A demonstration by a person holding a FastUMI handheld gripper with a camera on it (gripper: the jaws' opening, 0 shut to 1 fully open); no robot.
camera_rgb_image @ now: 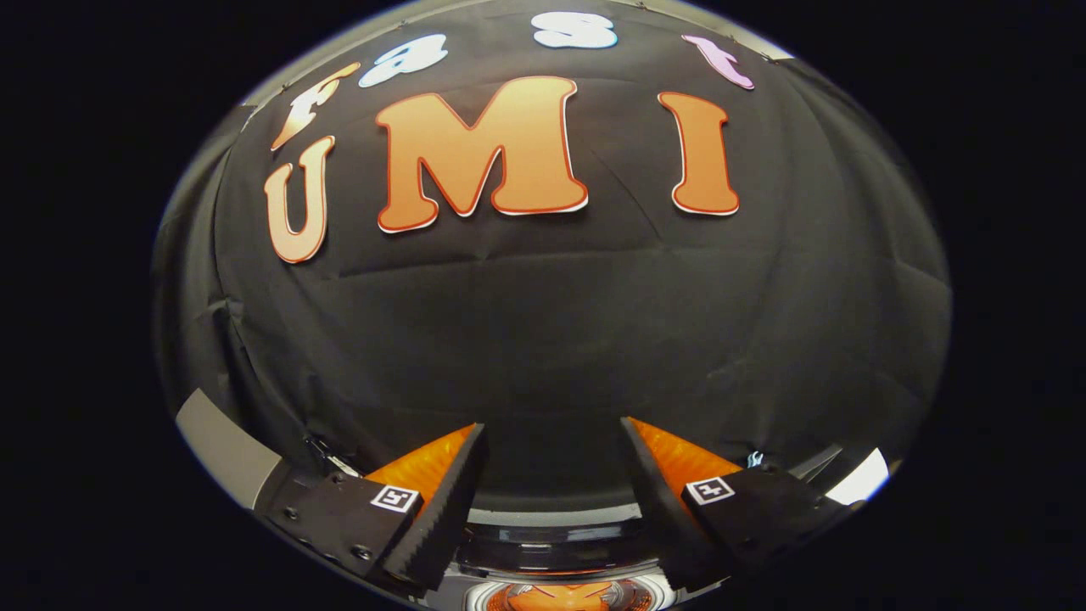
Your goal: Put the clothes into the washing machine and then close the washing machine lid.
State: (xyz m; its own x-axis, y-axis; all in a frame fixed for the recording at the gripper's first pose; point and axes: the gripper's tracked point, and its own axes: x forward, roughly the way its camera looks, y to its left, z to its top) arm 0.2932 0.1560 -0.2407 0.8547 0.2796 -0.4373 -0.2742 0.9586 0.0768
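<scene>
My gripper (553,434) is open, with a wide gap between its two fingers and nothing held. It faces the black cloth wall of the booth. Low between the fingers, a glossy dark curved part of the washing machine (556,543) shows, with a pale rim (551,515) along its far edge. Beneath it a round pale ring with something orange inside (562,596) peeks out; I cannot tell what it is. Whether the lid stands open or closed cannot be told from here.
The black cloth wall (551,339) fills the space ahead. A grey panel edge (222,450) stands beyond the left finger, and a bright white patch (861,479) shows beyond the right finger.
</scene>
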